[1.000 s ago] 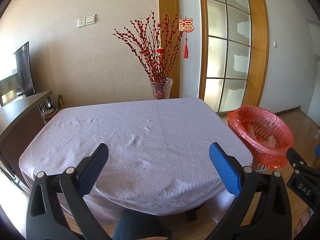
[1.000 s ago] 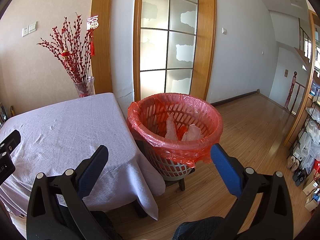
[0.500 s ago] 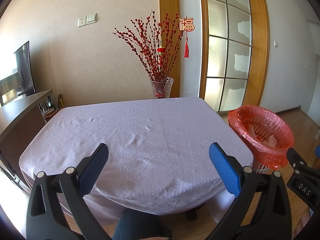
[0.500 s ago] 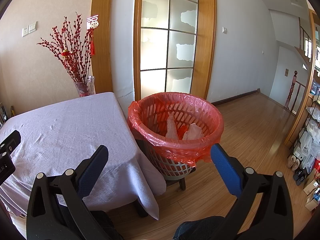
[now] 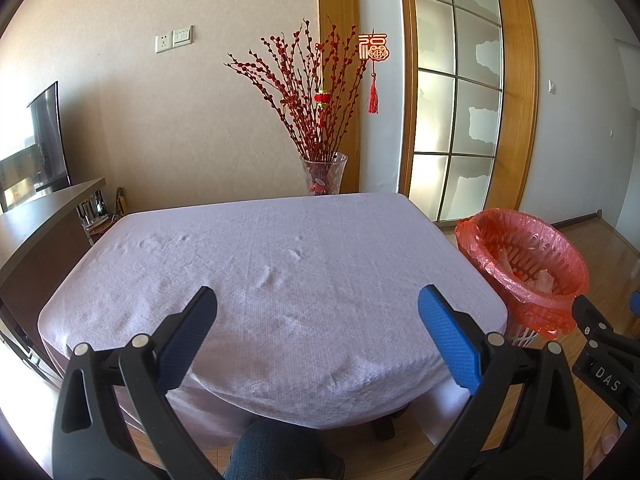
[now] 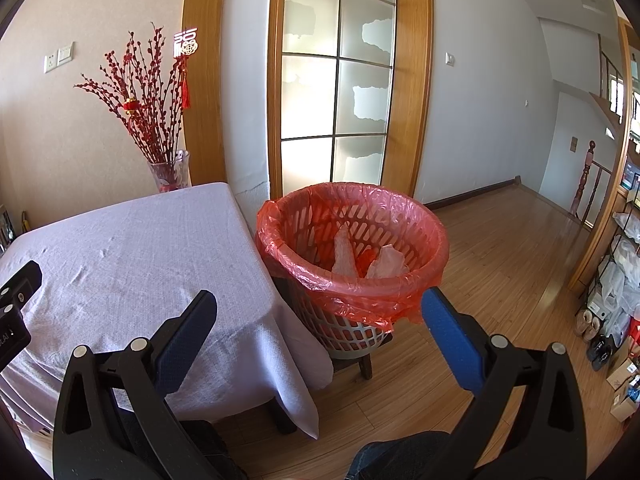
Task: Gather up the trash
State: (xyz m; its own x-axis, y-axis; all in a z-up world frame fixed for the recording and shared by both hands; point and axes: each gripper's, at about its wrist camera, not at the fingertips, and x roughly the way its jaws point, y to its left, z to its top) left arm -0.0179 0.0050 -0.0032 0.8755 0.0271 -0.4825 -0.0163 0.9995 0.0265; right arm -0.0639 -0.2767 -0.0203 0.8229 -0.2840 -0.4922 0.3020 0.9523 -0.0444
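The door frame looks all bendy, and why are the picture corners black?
In both wrist views the fisheye lens curves straight things like the door frame and leaves dark corners. Left wrist view: sun glare whitens the far left edge. Right wrist view: the trash basket is sharp and sunlit.

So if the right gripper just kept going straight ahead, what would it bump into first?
Probably the trash basket with the red bag. The right gripper is open and holds nothing, and the basket's near rim sits right between its fingers. Nothing shows in between, though depth is hard to judge here.
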